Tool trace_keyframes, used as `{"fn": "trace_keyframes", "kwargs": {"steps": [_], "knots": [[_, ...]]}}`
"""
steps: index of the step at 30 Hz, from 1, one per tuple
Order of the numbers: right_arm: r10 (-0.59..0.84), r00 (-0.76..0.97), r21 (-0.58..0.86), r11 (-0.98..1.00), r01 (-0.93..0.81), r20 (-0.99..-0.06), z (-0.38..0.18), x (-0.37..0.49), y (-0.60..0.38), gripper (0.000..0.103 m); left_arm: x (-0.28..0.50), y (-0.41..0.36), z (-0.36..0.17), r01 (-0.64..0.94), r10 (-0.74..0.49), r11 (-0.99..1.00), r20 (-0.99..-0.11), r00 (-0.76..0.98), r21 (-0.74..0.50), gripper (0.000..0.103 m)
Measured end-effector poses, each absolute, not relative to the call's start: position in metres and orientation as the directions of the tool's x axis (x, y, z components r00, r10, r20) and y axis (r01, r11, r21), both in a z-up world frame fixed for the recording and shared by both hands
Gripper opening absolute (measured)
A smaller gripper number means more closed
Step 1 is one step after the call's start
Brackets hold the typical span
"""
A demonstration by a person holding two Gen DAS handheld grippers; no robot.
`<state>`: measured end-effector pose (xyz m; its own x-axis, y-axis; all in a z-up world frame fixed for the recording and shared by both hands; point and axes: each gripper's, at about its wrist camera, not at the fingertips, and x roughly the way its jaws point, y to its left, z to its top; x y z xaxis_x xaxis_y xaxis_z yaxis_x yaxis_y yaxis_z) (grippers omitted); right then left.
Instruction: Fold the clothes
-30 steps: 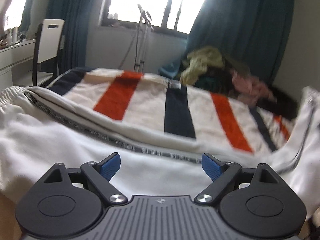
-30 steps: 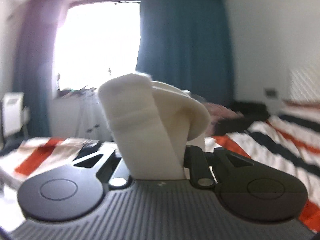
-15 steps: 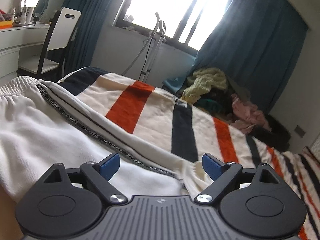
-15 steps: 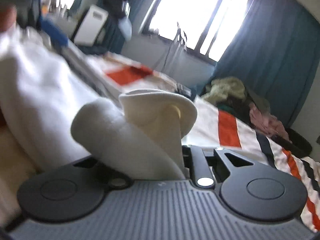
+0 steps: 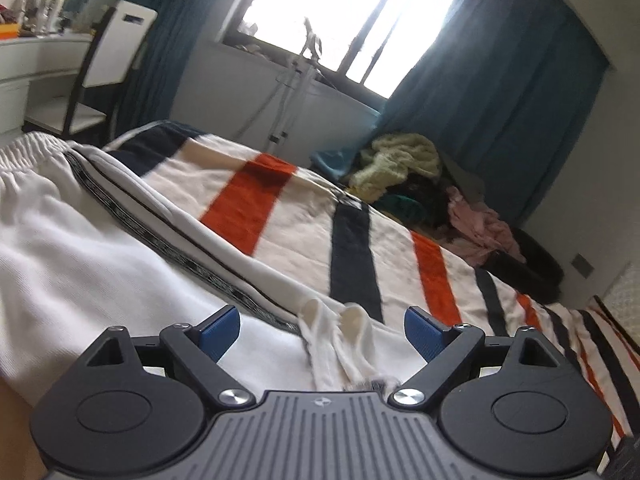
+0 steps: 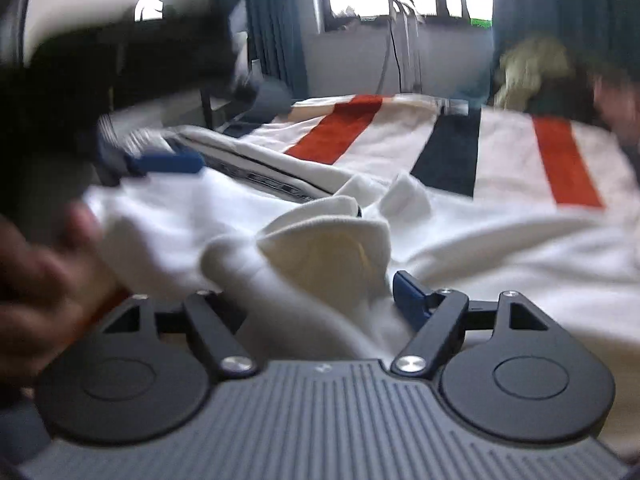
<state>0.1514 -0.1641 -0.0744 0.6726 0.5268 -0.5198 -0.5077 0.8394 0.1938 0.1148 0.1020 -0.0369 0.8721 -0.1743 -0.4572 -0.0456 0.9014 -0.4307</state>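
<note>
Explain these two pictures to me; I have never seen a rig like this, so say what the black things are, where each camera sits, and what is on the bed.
There is no robot here. A person holds a two-finger tool in each hand, with a camera on each tool looking forward along its fingers. One picture comes from the left hand-held gripper, the other from the right hand-held gripper. The black discs and blue tips at the bottom are the tools themselves.

On the striped blanket lie white trousers with a dark band down the side. A pile of clothes sits further back.

The left one is open and empty. The right one has just been opening; a trouser cuff lies between its fingers, apparently no longer pinched. That picture is blurred.
</note>
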Motion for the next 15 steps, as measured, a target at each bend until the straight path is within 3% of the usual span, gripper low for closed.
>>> {"fn": "trace_keyframes", "kwargs": {"steps": [9, 10, 11, 13, 15], "knots": [[0.500, 0.740, 0.419, 0.850, -0.320, -0.450, -0.031, 0.098, -0.280, 0.077, 0.106, 0.079, -0.049, 0.094, -0.326, 0.888, -0.474, 0.818, -0.449, 0.088], [0.480, 0.761, 0.433, 0.853, -0.290, -0.436, -0.031, 0.095, -0.291, 0.071, 0.106, 0.074, -0.052, 0.108, -0.332, 0.895, -0.484, 0.810, -0.434, 0.088], [0.459, 0.778, 0.445, 0.857, -0.261, -0.428, -0.033, 0.094, -0.300, 0.056, 0.107, 0.069, -0.055, 0.122, -0.338, 0.900, -0.494, 0.801, -0.418, 0.087], [0.411, 0.799, 0.448, 0.871, -0.202, -0.438, -0.038, 0.099, -0.313, 0.037, 0.109, 0.060, -0.062, 0.142, -0.340, 0.912, -0.520, 0.784, -0.384, 0.087], [0.343, 0.821, 0.397, 0.904, -0.157, -0.457, -0.043, 0.106, -0.316, 0.033, 0.113, 0.051, -0.071, 0.160, -0.343, 0.922, -0.551, 0.761, -0.353, 0.086]]}}
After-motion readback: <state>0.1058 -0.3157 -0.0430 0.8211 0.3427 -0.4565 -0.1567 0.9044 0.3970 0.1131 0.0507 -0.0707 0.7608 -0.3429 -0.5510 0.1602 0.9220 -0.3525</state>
